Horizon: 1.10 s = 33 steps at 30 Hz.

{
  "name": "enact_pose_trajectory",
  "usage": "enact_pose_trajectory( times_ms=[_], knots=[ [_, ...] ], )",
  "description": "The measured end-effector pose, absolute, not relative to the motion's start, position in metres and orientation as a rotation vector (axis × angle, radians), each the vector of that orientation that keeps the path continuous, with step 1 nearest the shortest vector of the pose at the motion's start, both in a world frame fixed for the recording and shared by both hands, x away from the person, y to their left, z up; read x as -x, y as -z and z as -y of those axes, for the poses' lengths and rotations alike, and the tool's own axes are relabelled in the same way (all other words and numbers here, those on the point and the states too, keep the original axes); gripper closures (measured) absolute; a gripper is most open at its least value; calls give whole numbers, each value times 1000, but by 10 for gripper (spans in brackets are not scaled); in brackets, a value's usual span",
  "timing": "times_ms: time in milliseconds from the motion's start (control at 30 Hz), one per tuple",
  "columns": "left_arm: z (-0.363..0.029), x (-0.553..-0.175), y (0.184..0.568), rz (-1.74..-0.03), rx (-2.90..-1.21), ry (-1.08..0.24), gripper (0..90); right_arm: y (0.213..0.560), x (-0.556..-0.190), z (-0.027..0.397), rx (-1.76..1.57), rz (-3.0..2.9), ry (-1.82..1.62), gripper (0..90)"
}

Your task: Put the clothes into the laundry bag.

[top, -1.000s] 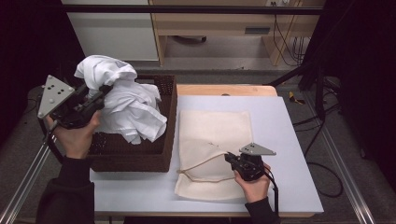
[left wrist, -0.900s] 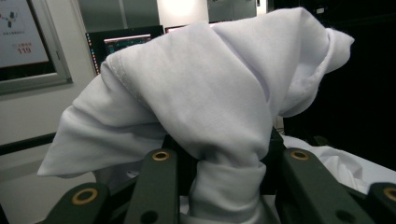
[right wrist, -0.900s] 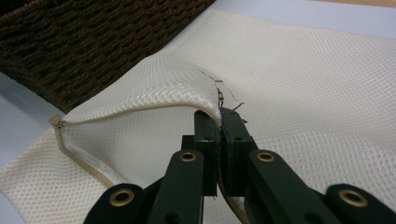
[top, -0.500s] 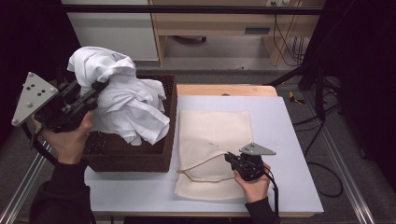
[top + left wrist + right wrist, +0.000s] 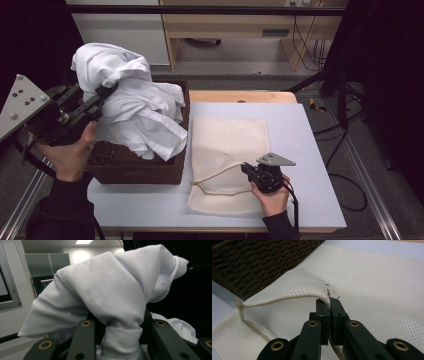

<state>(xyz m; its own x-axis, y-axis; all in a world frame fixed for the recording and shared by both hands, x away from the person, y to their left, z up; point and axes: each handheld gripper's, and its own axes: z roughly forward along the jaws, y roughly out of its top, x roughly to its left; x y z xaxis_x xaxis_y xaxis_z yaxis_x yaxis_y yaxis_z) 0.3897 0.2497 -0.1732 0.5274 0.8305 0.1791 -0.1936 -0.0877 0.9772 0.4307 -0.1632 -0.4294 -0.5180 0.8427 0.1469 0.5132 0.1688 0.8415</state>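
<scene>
While jaws grip the mesh bag [image 5: 227,150], white cloth [image 5: 135,107] hangs clamped.

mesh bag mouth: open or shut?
Open: the right gripper pinches the mesh bag upper edge and lifts it off the lower layer.

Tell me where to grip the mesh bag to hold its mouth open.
Grip the mesh bag by its upper zipper edge, coming in level from the open end. That lip already arches off the lower layer, and the right gripper pinches it there.
</scene>
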Motion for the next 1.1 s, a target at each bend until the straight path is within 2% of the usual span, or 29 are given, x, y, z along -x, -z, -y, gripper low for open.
enact_pose_trajectory(
  times_ms=[800,1100],
  knots=[
    [-185,-362,171,-385,-1509,-733,680,440,-444,176,-1335,-2052,-1279,872],
    [-173,-350,175,-334,-1529,-630,680,446,-450,179,-1352,-2035,-1263,872]
  ],
)
